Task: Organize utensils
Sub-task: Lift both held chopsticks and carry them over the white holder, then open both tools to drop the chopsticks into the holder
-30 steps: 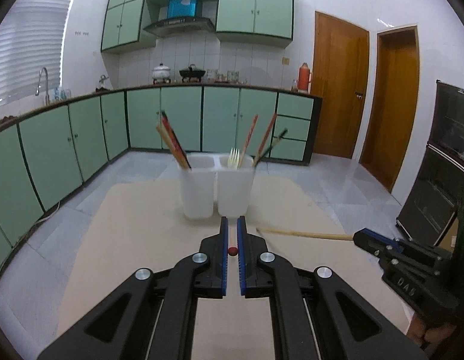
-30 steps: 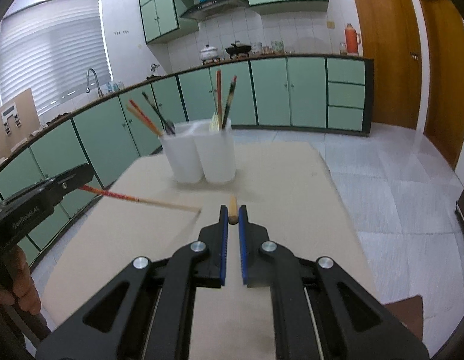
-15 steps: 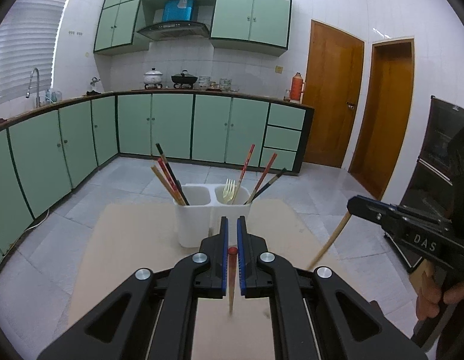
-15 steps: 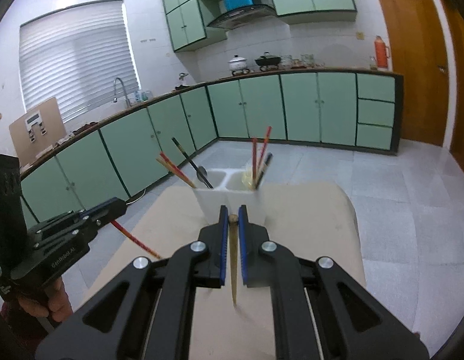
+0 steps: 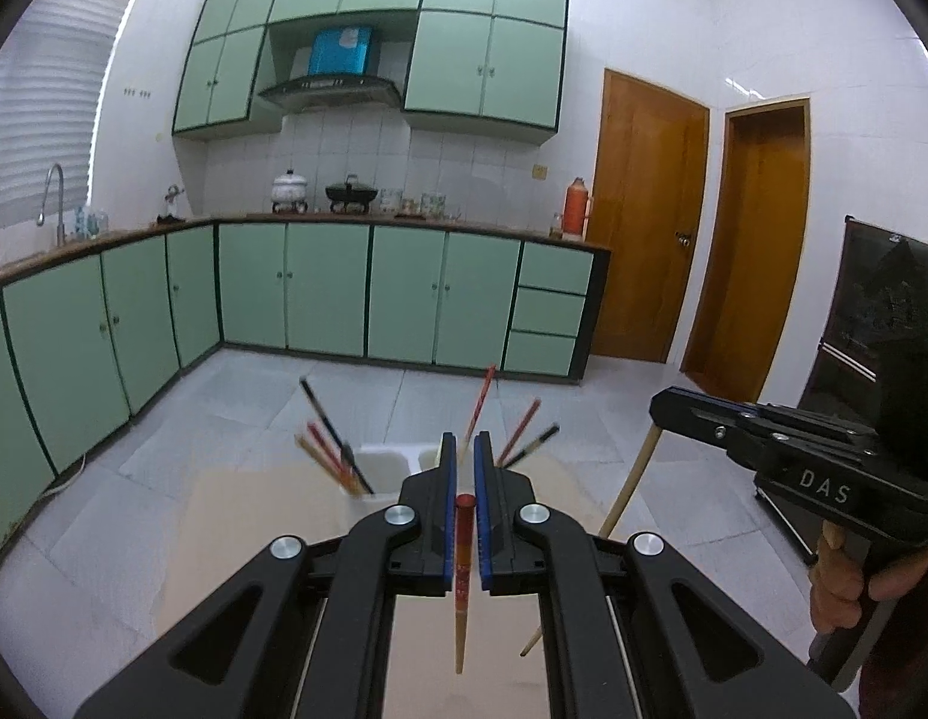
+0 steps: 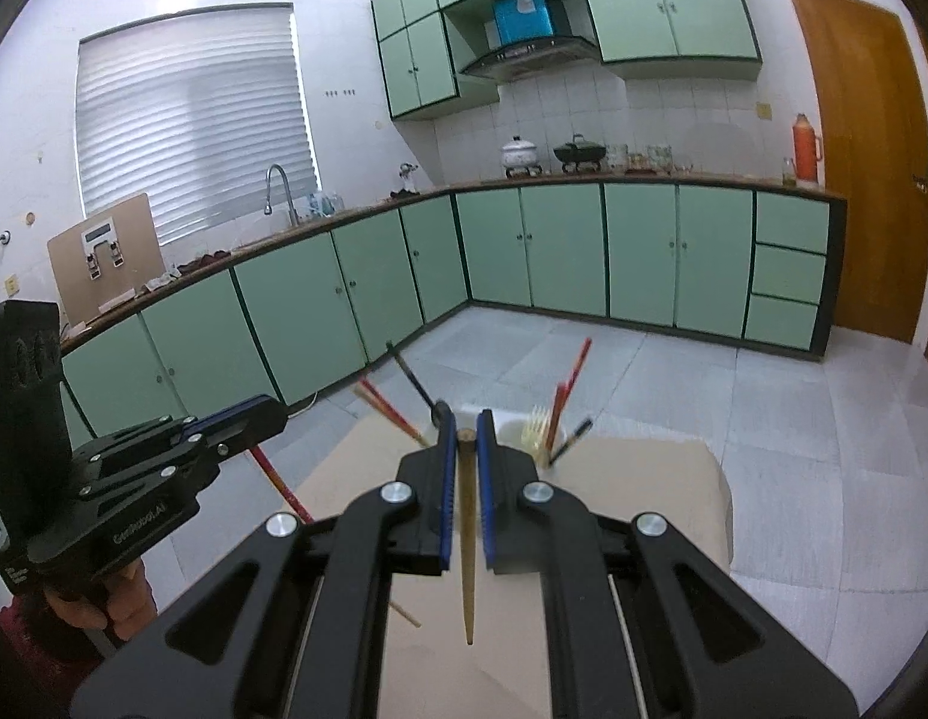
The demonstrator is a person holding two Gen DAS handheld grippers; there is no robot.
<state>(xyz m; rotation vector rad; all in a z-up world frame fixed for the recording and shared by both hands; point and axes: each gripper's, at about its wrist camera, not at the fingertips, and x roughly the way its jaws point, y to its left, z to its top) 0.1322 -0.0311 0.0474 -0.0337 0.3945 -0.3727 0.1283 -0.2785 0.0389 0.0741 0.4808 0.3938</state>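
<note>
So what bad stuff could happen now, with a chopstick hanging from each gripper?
1. Each chopstick is pinched only near its top: the red-topped chopstick in the left gripper and the plain chopstick in the right gripper dangle point down, so they might swing or slip.
2. The white holder already holds slanting sticks; a lowered tip could knock them or miss the opening.
3. Both grippers are close together, so the chopsticks might bump.

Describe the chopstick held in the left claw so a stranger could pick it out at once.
Start at the tan table with the white two-cup utensil holder at its far end. In front of the holder, the left claw is shut on a chopstick hanging tip-down. Its red top sets it apart from the plain chopstick in the right claw.
</note>
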